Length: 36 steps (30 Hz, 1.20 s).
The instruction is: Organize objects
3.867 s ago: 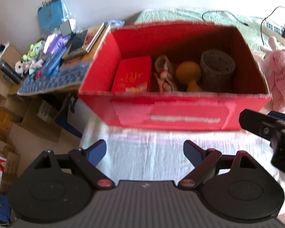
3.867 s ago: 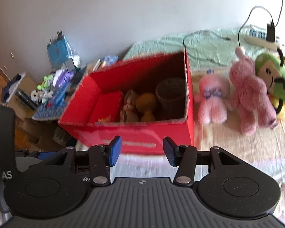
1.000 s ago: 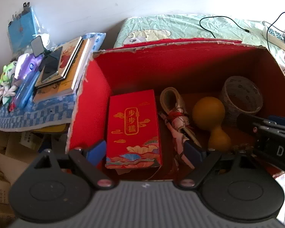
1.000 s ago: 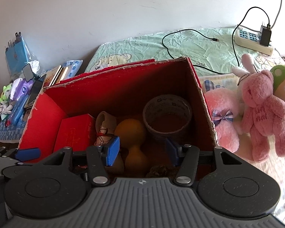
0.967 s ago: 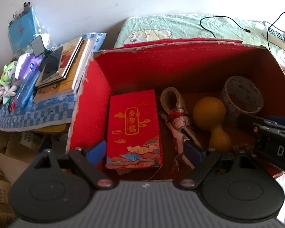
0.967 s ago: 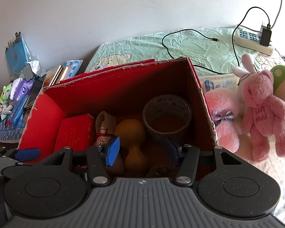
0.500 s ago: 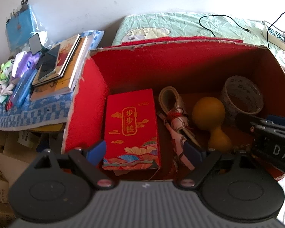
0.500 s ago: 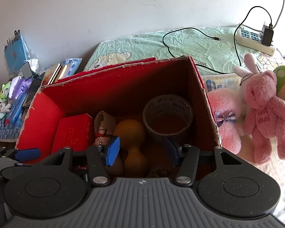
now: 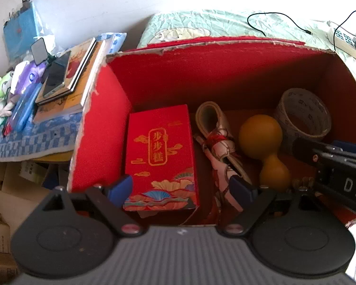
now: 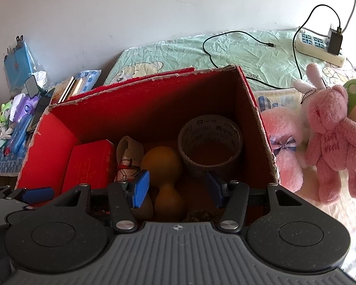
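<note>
The left gripper (image 9: 181, 187) hangs with its jaws spread wide, blue pads (image 9: 121, 188) facing each other across an empty gap, nothing clamped between them. To its right, the black body of the right gripper (image 10: 176, 187) reaches in at about the same height. That one is parted too, less widely, its blue pads (image 10: 140, 185) angled inward and gripping nothing. Both point forward and downward, side by side, close but not touching.

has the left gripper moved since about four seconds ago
Yes. The left gripper has come forward and over the red box: earlier it faced the box's front wall from outside; now its open fingers frame the things inside.
</note>
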Each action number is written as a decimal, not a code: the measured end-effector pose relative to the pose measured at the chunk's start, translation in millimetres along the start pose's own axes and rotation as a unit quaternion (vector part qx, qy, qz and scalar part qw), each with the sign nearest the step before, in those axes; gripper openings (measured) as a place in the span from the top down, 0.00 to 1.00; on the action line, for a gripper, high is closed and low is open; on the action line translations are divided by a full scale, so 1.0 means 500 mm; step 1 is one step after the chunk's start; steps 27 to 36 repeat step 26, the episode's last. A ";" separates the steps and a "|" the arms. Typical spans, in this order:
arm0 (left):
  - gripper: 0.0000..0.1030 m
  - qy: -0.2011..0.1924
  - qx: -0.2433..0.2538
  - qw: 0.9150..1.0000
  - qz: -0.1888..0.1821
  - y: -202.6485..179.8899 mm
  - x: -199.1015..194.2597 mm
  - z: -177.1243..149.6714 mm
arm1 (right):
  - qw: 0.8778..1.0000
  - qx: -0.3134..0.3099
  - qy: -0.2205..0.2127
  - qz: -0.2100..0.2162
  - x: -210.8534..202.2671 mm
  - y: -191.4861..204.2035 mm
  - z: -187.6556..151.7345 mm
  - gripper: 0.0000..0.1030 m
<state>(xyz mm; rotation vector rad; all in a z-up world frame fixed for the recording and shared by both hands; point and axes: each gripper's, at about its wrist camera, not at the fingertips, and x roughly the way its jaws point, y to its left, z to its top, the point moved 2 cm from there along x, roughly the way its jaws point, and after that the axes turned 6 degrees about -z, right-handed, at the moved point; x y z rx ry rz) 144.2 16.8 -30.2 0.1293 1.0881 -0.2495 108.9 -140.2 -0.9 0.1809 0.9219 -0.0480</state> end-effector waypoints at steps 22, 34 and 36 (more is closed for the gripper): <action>0.15 -0.020 0.010 1.000 0.002 -0.004 -0.003 0.003 | 1.000 -0.001 0.006 0.001 0.007 0.001 0.000 0.45; 0.15 -0.030 0.016 0.999 0.008 -0.006 -0.009 0.007 | 1.000 -0.002 0.006 0.001 0.008 0.002 0.002 0.45; 0.15 -0.030 0.016 0.999 0.008 -0.006 -0.009 0.007 | 1.000 -0.002 0.006 0.001 0.008 0.002 0.002 0.45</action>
